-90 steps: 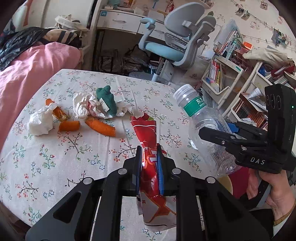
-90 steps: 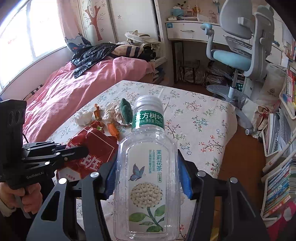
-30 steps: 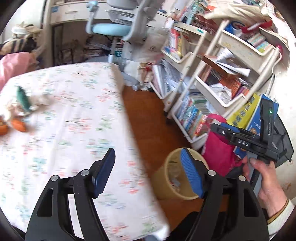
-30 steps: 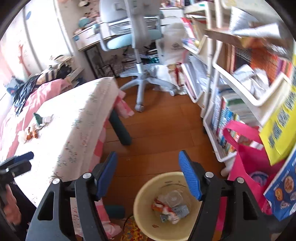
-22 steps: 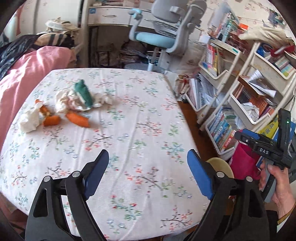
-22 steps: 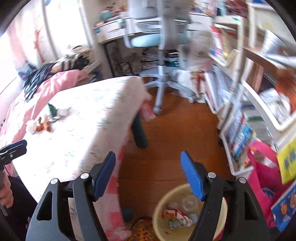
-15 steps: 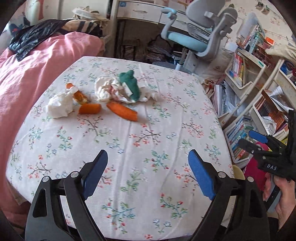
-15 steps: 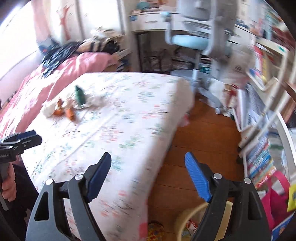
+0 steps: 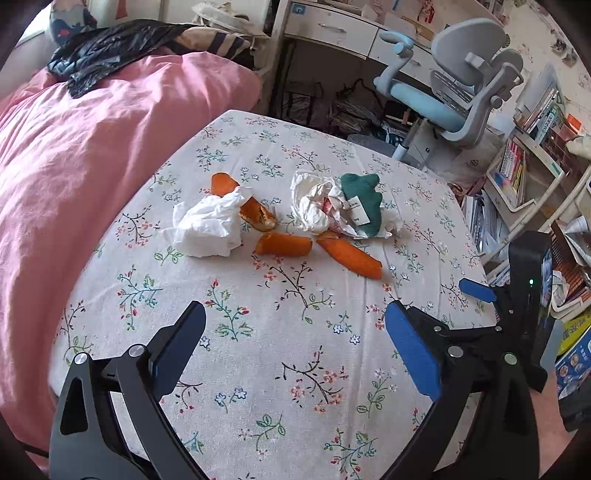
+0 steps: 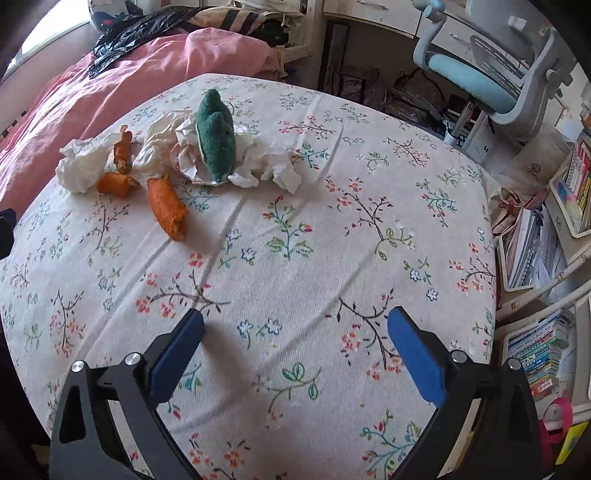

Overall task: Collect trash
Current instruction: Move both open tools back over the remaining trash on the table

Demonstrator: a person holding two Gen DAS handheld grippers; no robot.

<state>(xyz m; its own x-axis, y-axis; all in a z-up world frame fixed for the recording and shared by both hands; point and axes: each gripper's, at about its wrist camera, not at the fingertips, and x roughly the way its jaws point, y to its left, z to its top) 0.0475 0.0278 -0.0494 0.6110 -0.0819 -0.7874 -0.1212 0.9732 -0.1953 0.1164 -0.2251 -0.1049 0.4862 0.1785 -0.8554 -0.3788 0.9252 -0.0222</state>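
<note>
Trash lies on the floral tablecloth (image 9: 295,332): a crumpled white tissue (image 9: 208,227), several orange peel pieces (image 9: 349,254), and crumpled white paper (image 9: 314,203) with a green plush scrap (image 9: 362,203) on it. My left gripper (image 9: 293,343) is open and empty, hovering over the table short of the trash. In the right wrist view the same pile shows: tissue (image 10: 83,162), peel (image 10: 166,208), green scrap (image 10: 216,142). My right gripper (image 10: 295,350) is open and empty above the table's near part; it also shows at the right of the left wrist view (image 9: 476,291).
A bed with a pink cover (image 9: 74,147) runs along the table's left side. A grey-blue office chair (image 9: 443,99) and a desk (image 9: 332,26) stand behind. Bookshelves (image 10: 554,240) stand to the right of the table edge.
Both grippers let go of the red wrapper and the bottle into the bin on the floor. They have swung back over the table, open and empty, and moved closer to the trash pile.
</note>
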